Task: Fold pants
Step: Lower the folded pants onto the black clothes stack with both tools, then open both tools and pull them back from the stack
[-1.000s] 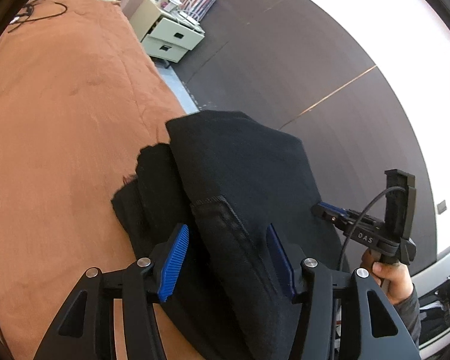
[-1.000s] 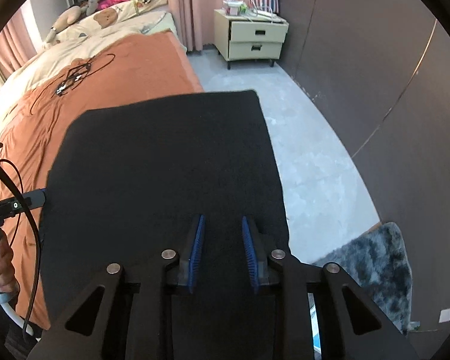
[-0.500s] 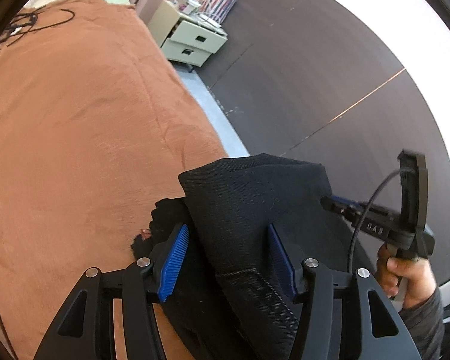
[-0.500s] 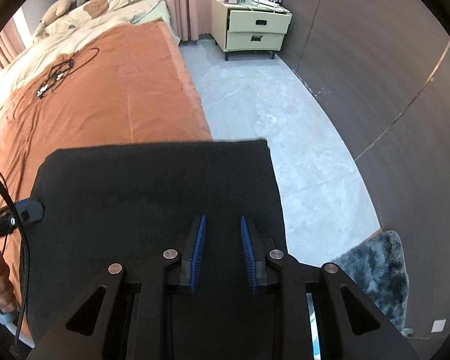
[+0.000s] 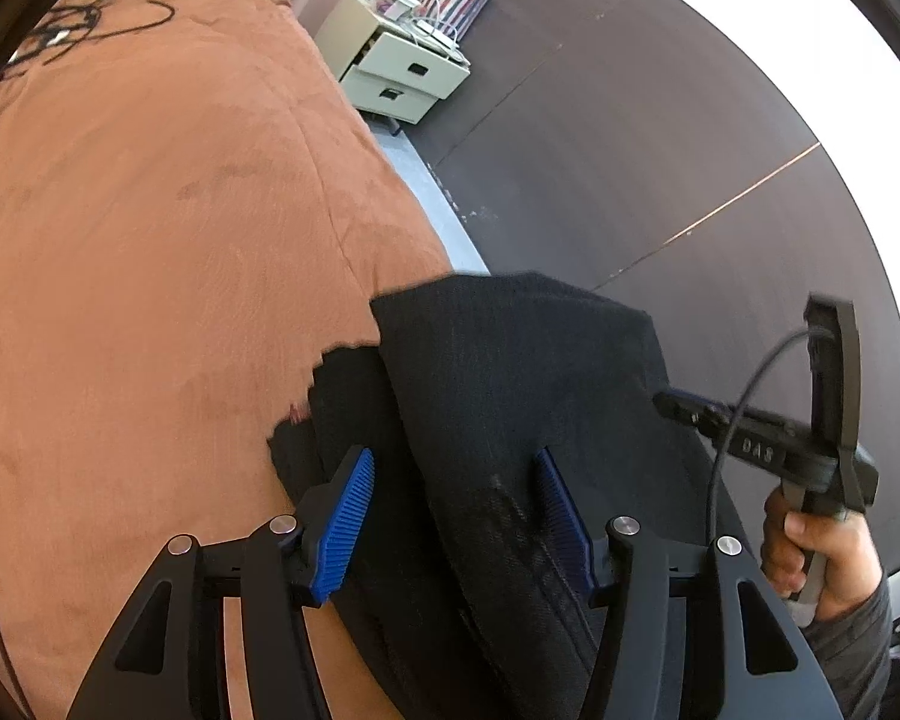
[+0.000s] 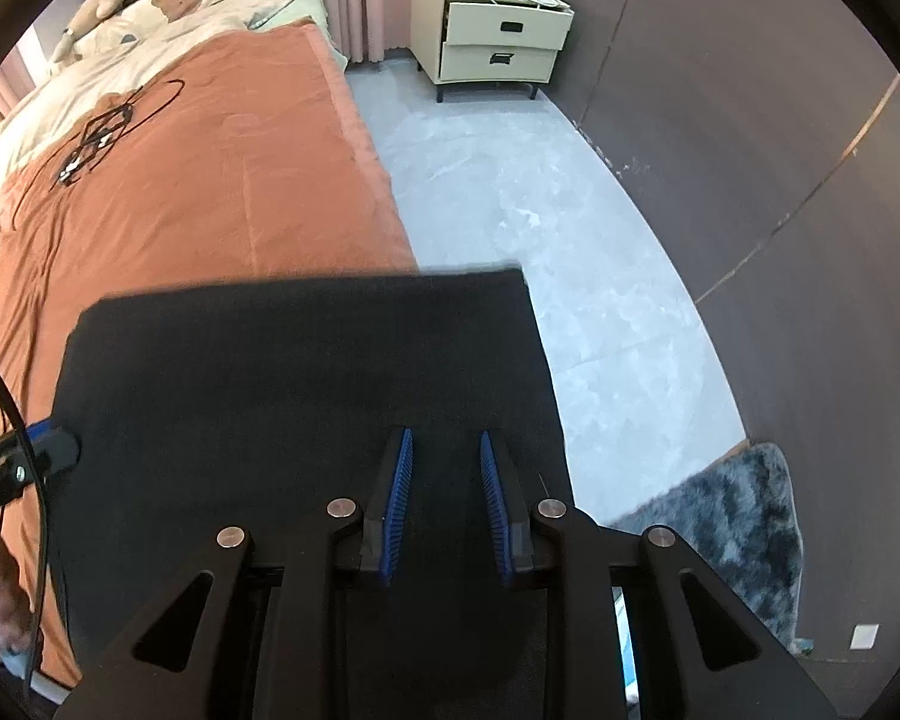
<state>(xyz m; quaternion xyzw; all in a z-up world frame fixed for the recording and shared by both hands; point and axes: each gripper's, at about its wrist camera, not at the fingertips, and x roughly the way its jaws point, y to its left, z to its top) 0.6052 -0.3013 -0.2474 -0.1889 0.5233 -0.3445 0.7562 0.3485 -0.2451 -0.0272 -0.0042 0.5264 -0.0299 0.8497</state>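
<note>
Pants (image 5: 510,420): black, folded bundle, at bed (image 5: 150,240) edge nearest floor, partly overhanging. Soft, limp, heavy-ish denim; layers likely to slide apart; best held at thick seamed edge. My left gripper (image 5: 450,516): jaws half apart, thick fold between, pads seem pressed on cloth. My right gripper (image 6: 444,498): jaws narrow, over cloth; grip or gap, cannot tell. Around: cables (image 6: 96,132) far up bed, nightstand (image 6: 492,42), rug (image 6: 720,528) on floor. Nothing obstructs; overhang risks slip to floor.
</note>
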